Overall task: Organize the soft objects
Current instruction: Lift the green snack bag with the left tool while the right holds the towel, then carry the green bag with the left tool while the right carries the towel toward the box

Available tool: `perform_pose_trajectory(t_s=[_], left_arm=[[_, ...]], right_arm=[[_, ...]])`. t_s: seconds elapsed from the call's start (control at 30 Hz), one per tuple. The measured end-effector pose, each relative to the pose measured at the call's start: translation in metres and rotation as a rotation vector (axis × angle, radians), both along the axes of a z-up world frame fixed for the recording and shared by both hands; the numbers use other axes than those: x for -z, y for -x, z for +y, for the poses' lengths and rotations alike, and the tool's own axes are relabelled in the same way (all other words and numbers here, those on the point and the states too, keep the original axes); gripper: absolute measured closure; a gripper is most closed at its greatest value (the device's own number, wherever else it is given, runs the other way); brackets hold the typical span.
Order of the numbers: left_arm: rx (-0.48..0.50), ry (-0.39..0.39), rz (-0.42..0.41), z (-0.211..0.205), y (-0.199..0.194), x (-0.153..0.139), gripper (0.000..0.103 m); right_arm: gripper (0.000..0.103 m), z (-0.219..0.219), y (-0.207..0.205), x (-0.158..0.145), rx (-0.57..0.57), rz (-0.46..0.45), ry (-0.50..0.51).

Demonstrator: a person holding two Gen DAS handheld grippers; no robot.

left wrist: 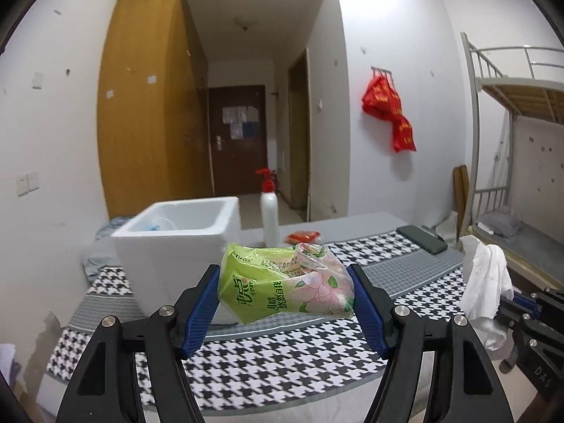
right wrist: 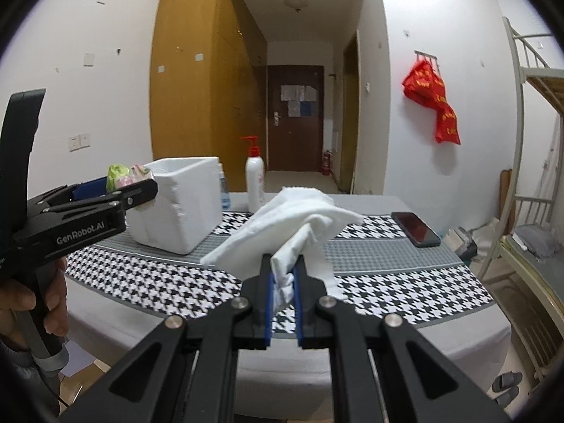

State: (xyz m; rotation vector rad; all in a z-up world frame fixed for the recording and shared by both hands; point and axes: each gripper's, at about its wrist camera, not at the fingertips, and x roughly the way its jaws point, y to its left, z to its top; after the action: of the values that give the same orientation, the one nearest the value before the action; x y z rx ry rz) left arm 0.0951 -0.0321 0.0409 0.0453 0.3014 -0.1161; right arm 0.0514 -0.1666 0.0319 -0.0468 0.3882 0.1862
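A: What can go wrong from here?

B: I think the green tissue pack (left wrist: 282, 282) can slip. The left gripper (left wrist: 285, 306) squeezes it between the two blue pads (left wrist: 199, 312), but the wrapper is loose plastic and the pack is soft, so a fast swing could let it slide out before it is over the white foam box (left wrist: 183, 236).

A: And the other side?

B: The right gripper (right wrist: 283, 278) has its fingers pressed almost together, pinching one fold of the white cloth (right wrist: 292, 229). The rest spreads out loose. It could catch on the box rim or touch the pump bottle (right wrist: 255, 179) behind.

A: Where are both things now?

B: Both are in the air above the houndstooth mat (right wrist: 148, 275), the pack just beside the box, the cloth more to the right. The pack looks crumpled, with a pink flower print; the cloth is wrinkled and limp.
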Motion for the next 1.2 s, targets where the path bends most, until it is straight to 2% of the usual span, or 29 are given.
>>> perform_pose_trajectory(t_s=[0.2,0.47,1.2], left_arm=[[-0.048,-0.002,-0.051,0.011,0.031,-0.005,0.031],[-0.103,0.004,-0.075,0.032,0.052,-0.004,0.031],[-0.212,0.027,-0.081,0.074,0.056,-0.004,0.031]], right_arm=[[0.091,0.014,0.012,-0.006,-0.041,-0.032,-0.002],[0.091,0.032,0.016,-0.009,-0.102,-0.053,0.009],[0.091,0.080,-0.002,-0.011,-0.226,-0.052,0.058]])
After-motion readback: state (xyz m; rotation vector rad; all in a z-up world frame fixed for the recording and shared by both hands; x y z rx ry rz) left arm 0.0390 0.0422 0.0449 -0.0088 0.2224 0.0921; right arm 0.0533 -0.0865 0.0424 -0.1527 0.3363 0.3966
